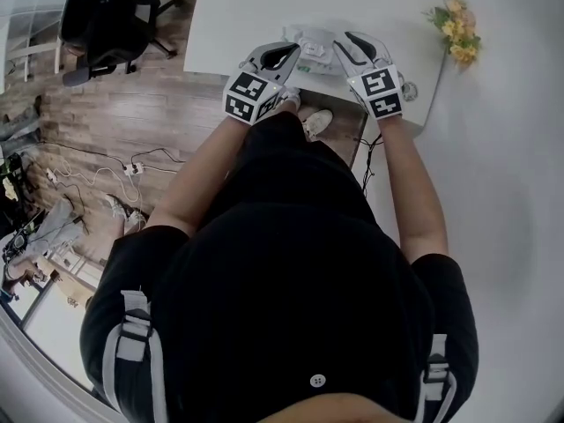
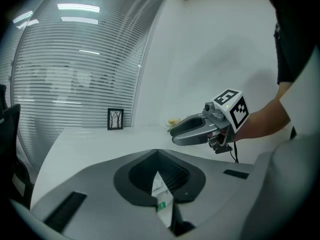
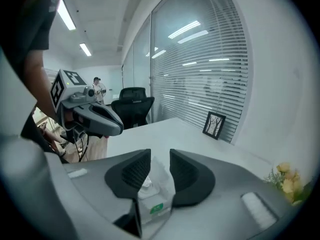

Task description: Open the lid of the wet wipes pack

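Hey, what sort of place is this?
Most likely an office or meeting room: there is a glass wall with blinds, a black swivel chair and a long white table.

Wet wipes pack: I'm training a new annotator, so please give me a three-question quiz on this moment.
1. True or false: the right gripper holds nothing.
2. In the head view, what shows at the table's far corner? A) yellow flowers B) a mug C) a laptop
3. Fill in: the left gripper pinches an edge of the ____.
Key: 1 false, it is shut on the wet wipes pack. 2 A. 3 wet wipes pack.
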Demonstrator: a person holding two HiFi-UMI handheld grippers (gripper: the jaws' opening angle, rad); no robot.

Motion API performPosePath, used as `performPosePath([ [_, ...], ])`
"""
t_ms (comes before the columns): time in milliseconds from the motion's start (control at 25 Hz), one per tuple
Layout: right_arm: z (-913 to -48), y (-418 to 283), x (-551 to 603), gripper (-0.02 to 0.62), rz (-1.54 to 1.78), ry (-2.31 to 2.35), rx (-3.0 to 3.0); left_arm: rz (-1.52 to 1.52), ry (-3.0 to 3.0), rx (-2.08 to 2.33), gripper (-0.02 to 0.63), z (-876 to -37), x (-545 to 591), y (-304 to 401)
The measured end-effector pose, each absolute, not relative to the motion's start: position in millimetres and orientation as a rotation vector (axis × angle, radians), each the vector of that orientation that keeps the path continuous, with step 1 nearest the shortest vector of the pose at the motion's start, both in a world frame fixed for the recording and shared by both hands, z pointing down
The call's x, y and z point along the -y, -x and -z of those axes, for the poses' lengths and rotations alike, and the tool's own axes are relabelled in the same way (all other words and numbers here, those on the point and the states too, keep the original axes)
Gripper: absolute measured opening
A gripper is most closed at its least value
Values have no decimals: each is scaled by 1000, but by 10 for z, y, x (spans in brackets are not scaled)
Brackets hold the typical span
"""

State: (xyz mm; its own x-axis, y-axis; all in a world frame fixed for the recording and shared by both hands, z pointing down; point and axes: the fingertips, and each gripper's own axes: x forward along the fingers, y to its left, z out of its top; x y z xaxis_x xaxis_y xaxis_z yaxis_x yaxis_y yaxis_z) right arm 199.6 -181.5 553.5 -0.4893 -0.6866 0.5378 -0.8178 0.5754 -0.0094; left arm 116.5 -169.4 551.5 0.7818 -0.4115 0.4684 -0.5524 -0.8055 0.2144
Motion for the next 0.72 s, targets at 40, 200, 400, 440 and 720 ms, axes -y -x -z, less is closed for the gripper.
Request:
performPosePath([
  [40, -5440, -1999, 1782, 126, -362, -1222, 2350, -566, -2656, 734, 8, -5430, 1676, -1180],
  [200, -5140, -2015, 1630, 112, -341, -1269, 2418, -494, -2704, 734, 8, -5133, 1620, -1219],
  [400, -4706, -1933, 1444, 83, -326, -1298, 2517, -399, -2766, 735, 8, -4728, 1554, -1264],
  [440, -4633, -1930, 1408, 80, -318, -1304, 2533, -381, -2781, 734, 8, -4644, 1537, -1277],
  [720, -4122, -1899, 1143, 22, -221, -1345, 2637, -280, -2872, 718, 8, -4104, 1347, -1337],
])
